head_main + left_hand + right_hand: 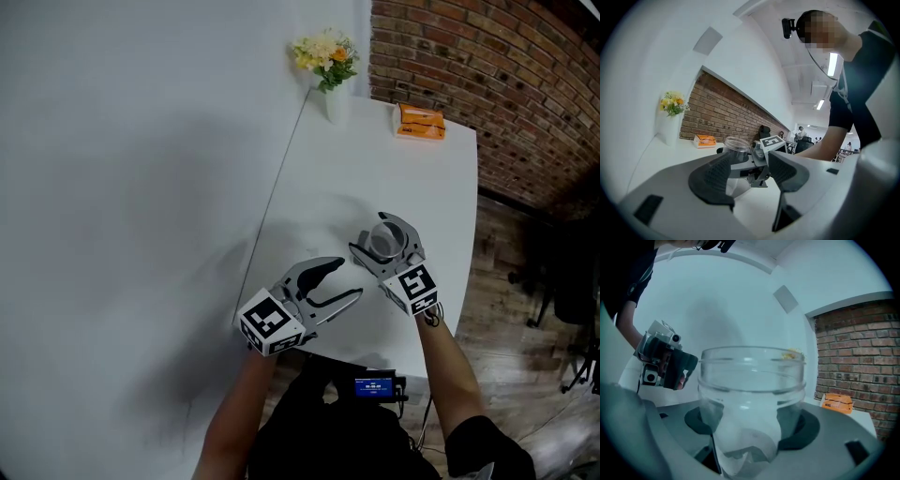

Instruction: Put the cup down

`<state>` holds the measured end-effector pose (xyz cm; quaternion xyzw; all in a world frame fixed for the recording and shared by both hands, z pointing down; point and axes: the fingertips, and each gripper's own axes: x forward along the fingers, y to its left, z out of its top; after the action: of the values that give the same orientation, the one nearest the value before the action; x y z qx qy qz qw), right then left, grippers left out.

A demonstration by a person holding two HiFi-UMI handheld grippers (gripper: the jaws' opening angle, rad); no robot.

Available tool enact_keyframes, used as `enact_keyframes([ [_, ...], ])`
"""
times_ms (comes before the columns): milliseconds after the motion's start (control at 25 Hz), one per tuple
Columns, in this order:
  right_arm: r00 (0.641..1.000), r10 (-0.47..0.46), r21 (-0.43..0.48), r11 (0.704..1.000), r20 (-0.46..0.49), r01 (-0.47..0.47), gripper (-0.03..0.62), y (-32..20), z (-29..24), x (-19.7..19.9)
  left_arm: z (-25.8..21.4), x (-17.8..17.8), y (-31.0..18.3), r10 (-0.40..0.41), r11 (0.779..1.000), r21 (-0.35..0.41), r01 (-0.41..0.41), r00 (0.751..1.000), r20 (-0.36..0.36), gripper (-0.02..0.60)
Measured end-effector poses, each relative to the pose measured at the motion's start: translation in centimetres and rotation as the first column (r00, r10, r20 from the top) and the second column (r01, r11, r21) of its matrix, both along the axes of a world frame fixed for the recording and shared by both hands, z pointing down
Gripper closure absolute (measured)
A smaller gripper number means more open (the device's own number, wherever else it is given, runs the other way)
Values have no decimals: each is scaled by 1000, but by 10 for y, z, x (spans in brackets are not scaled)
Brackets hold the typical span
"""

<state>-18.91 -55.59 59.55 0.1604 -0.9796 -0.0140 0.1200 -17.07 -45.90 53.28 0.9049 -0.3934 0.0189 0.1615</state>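
Cup: the clear cup (pixel 752 394) stands upright between the jaws of the right claw (pixel 375 236). I cannot tell if its bottom touches the worktop (pixel 375 169).
Right claw: closed on the sides of the cup.
Left claw: the left claw (pixel 345 278) has its jaws apart. It is just left of the cup, not touching it, and points toward it.
Edges: the left edge of the worktop runs along a white wall (pixel 141 187). The right edge is near the right claw, with the wooden floor (pixel 497 281) past it. The near edge is by the person's body.
Open room: a big bare white patch lies beyond the cup, in the middle of the worktop.
Far things: a vase of flowers (pixel 328 94) stands in the far left corner. An orange box (pixel 419 122) lies near the brick wall (pixel 487 75). Both are well apart from the cup.
Off the worktop: a black chair (pixel 572 281) stands on the floor to the right.
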Motion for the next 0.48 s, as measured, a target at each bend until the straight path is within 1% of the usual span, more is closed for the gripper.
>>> enact_keyframes([
  [280, 1000, 8, 14, 1000, 13, -9, 223, -1, 2, -2, 0, 0, 1, 6, 1000, 0, -6, 1000, 3, 322],
  [480, 1000, 19, -1, 1000, -16, -19, 215, -3, 5, -3, -3, -1, 4, 6, 1000, 4, -7, 1000, 9, 322],
])
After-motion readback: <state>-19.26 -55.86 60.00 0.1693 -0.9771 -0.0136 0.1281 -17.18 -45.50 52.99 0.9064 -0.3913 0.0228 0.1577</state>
